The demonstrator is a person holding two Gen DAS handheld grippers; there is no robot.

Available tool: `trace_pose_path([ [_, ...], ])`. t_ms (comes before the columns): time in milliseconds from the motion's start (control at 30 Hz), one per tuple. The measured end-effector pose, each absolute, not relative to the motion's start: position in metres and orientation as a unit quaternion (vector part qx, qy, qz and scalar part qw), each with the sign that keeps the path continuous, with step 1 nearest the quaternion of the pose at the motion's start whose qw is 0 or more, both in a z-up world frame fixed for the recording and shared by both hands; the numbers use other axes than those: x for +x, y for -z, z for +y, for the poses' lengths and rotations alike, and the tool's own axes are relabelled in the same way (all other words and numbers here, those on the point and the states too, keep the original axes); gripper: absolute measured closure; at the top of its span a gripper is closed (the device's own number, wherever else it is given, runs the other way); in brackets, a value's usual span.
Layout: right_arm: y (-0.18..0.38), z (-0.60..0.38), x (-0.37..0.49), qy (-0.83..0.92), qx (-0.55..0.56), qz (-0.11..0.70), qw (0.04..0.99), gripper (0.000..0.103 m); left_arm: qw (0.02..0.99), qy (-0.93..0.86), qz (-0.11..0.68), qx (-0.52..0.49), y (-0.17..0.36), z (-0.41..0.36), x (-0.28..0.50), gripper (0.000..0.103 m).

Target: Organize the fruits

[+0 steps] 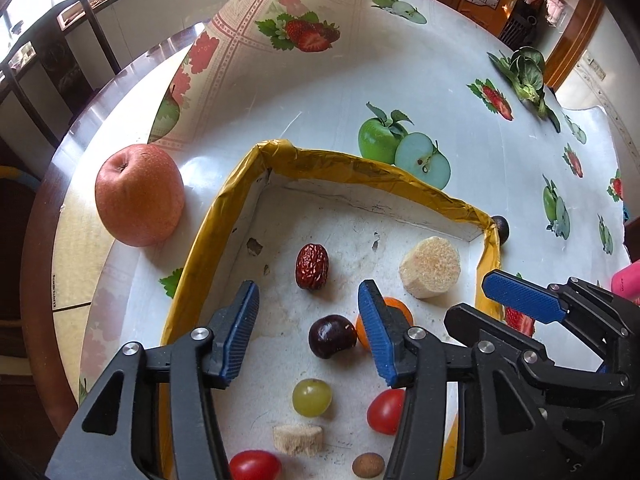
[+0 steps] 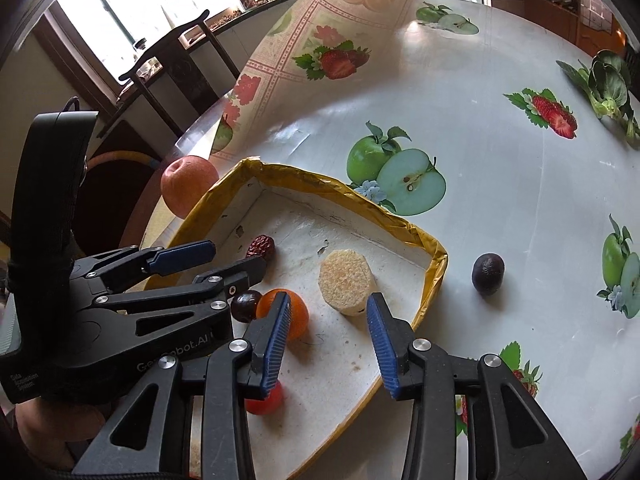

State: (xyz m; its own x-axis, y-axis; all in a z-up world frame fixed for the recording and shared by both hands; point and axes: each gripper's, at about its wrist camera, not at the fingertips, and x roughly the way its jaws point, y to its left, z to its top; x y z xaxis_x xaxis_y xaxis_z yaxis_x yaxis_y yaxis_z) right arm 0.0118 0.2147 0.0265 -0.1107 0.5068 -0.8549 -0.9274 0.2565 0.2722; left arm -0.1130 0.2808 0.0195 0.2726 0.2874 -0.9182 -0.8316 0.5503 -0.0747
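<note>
Fruits are the matter here: most already lie in the tray [image 1: 224, 216], a shallow white box with yellow-taped rim, while a dark plum [image 2: 487, 273] sits on the worktop [image 2: 500, 184] just beside the tray's corner and a large apple [image 1: 139, 195] rests outside near its far-left wall. Inside the tray are a red date [image 1: 312, 267], a dark cherry [image 1: 331, 336], a small orange [image 2: 284, 312], a green grape [image 1: 311, 397], cherry tomatoes [image 1: 386, 411], two pale cut pieces [image 1: 430, 267] and a small brown nut-like thing [image 1: 368, 465].

The right claw [image 2: 330, 344] hangs over the tray's near part, jaws apart and empty; the left claw [image 1: 308, 332] hovers likewise, spread wide and holding nothing. The likely step is fetching the plum. To do it well, the right claw should swing clear over the taped rim, come down with a finger on each side of the plum, and close gently so the round fruit neither rolls off nor bruises. The apple looks too broad for an easy pinch
</note>
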Motion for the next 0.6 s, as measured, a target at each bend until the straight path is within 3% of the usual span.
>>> trace_pose_path([
  [433, -0.047, 0.162, -0.023, -0.606, -0.242, 0.463, 0.6, 0.059, 0.754, -0.368, 0.476, -0.265, -0.042, 0.215, -0.152, 0.053],
  [500, -0.05, 0.153, -0.03, -0.614, -0.25, 0.455, 0.595, 0.057, 0.755, -0.368, 0.476, -0.263, -0.046, 0.204, -0.16, 0.049],
  [567, -0.053, 0.145, -0.037, -0.625, -0.259, 0.446, 0.586, 0.052, 0.756, -0.37, 0.475, -0.258, -0.05, 0.193, -0.167, 0.036],
  [600, -0.054, 0.14, -0.041, -0.63, -0.264, 0.443, 0.581, 0.051, 0.758, -0.37, 0.473, -0.255, -0.052, 0.188, -0.171, 0.035],
])
